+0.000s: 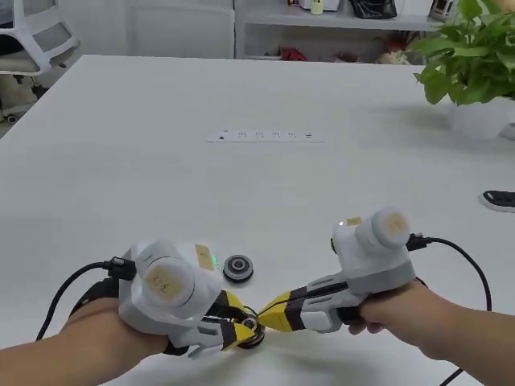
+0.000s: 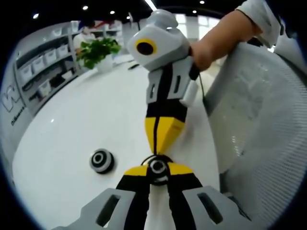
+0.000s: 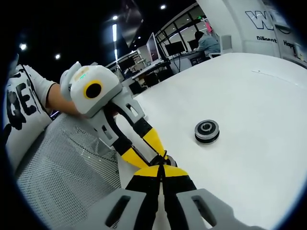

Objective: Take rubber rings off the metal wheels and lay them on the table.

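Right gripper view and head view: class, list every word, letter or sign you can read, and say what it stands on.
"W": large logo letter on the white wall, rest cut off.
"Diligent": small print under it, on the same wall.
"GE": on the person's shirt, partly hidden.
Marks on the flat strip on the table: too small to read.

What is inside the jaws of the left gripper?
A metal wheel, with the right gripper's tips against it. The jaws cover its rim, so whether those tips pinch anything cannot be told.

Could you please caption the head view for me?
Left gripper holds a wheel; right gripper meets it; another wheel nearby.
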A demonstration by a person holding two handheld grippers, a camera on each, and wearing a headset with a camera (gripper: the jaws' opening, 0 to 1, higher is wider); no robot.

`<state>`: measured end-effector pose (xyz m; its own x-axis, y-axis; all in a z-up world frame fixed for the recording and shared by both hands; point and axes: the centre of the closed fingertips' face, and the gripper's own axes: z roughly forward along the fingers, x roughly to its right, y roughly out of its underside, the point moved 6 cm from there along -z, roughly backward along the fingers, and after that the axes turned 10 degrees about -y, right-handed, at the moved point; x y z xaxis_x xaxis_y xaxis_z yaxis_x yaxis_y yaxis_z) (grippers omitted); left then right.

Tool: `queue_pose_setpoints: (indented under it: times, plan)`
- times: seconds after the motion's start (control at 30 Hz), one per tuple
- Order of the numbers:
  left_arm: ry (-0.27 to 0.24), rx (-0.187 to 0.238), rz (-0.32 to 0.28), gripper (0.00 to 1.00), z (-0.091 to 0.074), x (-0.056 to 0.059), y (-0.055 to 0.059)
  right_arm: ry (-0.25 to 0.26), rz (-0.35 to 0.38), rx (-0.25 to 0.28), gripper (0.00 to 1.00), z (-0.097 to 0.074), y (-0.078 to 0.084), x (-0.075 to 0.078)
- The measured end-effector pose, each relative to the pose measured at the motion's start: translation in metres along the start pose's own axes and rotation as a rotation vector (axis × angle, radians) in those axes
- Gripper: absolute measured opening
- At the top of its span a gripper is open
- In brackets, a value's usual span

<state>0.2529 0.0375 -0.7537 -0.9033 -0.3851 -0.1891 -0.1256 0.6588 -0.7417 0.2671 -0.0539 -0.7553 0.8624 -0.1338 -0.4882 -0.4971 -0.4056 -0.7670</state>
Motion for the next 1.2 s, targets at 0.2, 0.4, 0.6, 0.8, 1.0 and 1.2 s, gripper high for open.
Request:
queue_pose_setpoints:
  times: [0.2,0.4,0.6,0.8,1.0,1.2]
  plan:
    - [0.019,0.006,0.007,0.17,-0.003,0.002,0.000,0.000,0.003,0.005,0.00,-0.001,-0.001,0.000]
    - [0.028,0.015,0.007,0.19,-0.008,0.001,-0.001,0.002,0.005,0.007,0.00,-0.002,-0.002,0.000]
    - [0.038,0.007,0.003,0.23,-0.012,0.001,-0.002,0.001,0.008,0.010,0.00,-0.003,-0.003,-0.001]
    - [0.036,0.018,-0.001,0.26,-0.020,0.001,-0.004,0.003,0.012,0.019,0.00,-0.005,-0.003,-0.001]
    - [0.034,0.040,-0.013,0.30,-0.029,0.004,-0.012,0.000,0.013,0.022,0.00,-0.005,-0.004,-0.003]
    - [0.023,0.054,-0.024,0.35,-0.036,0.003,-0.012,-0.002,0.015,0.020,0.00,-0.005,-0.004,-0.004]
